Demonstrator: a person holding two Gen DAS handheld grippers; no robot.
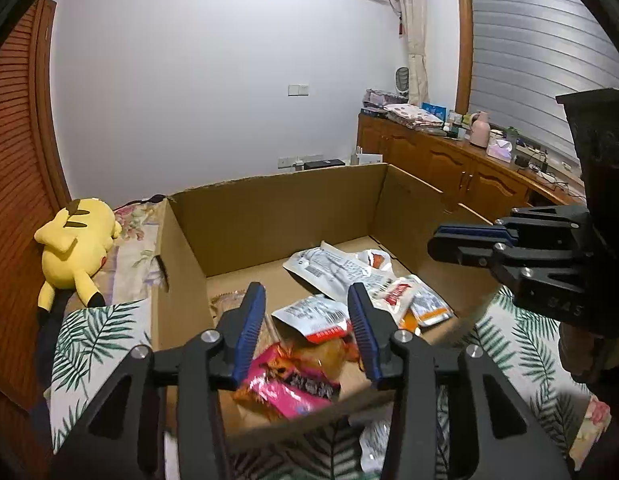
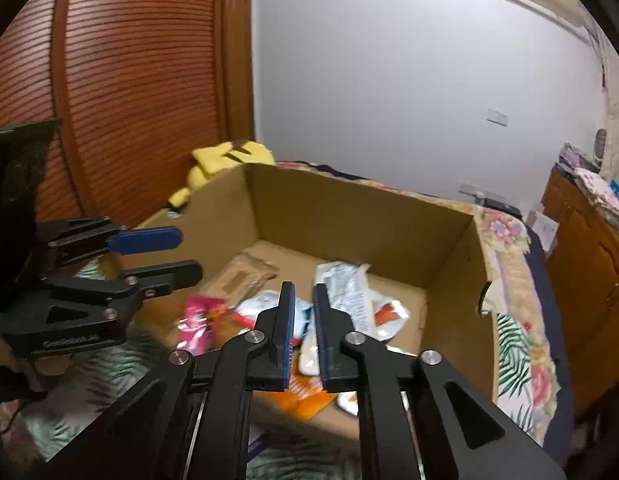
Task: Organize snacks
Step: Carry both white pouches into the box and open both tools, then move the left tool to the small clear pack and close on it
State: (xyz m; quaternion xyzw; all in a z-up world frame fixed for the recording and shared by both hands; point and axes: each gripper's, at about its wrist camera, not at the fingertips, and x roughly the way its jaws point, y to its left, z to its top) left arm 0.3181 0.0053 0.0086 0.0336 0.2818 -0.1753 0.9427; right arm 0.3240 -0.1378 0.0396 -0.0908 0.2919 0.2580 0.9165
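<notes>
Left wrist alone shows the cabinet (image 1: 449,160); both grippers (image 1: 305,312) (image 2: 303,312) slightly parted, empty

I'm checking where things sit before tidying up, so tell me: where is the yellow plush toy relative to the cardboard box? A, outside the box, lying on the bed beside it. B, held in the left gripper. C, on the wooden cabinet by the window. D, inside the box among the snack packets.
A: the yellow plush toy lies on the bedding outside the cardboard box, by its side wall.
</notes>
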